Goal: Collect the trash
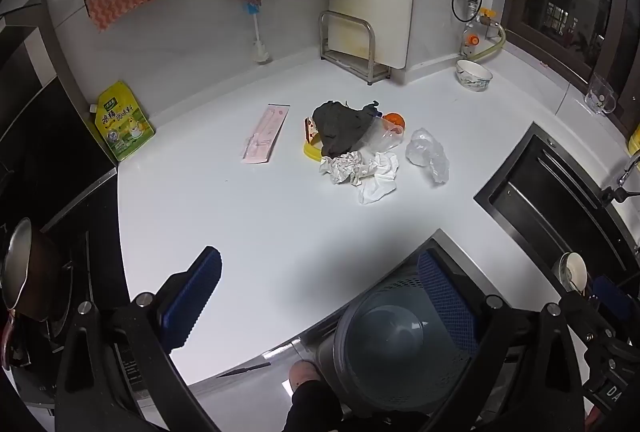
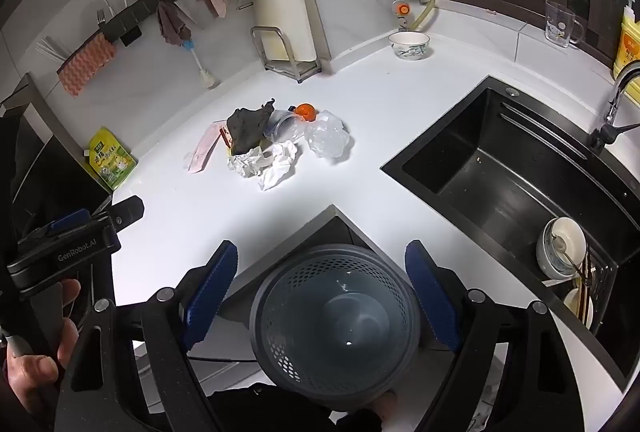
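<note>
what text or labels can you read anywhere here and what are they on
"GenRobot.AI": on the black body of the left gripper, seen from the right wrist view.
"DA": cut-off letters on black hardware at the lower right edge of the left wrist view.
Green and yellow seasoning pouch: large Chinese characters, too blurred to read surely.
Pink packet: print too small.
Yellow pump bottle: label blurred.
</note>
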Demonstrator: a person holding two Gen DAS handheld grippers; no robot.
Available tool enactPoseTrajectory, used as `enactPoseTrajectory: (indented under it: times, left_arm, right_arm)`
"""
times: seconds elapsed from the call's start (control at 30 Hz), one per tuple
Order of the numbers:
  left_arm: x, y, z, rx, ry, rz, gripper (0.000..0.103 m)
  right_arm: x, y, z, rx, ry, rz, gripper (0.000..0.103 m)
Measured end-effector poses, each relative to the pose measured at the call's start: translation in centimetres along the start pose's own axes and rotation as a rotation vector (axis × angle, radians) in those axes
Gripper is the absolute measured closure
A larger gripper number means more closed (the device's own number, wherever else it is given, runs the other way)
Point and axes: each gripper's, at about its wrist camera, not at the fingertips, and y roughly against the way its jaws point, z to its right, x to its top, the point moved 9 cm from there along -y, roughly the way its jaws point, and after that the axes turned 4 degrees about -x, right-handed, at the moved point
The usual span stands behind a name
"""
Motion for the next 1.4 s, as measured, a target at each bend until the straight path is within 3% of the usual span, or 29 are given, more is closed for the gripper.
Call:
enactPoseTrajectory:
  times: [0.23, 0.4, 1.4]
  left_arm:
    - [0.3, -0.4, -0.3, 0.011, 0.003, -0.014, 0.006]
    - [0.2, -0.5, -0.6, 0.018, -0.005, -0.012, 0.006]
    - [0.1, -0.2, -1.1, 0.017, -0.008, -0.008, 0.006]
  right_arm:
    - [-0.1, -0.1, 0.2, -0.003, 0.006, -0.004, 0.021]
    - [0.5, -0.4, -1.9, 0.007, 0.008, 0.002, 0.021]
    - [0.6, -0.3, -1.2, 0.009, -0.002, 0.006, 0.021]
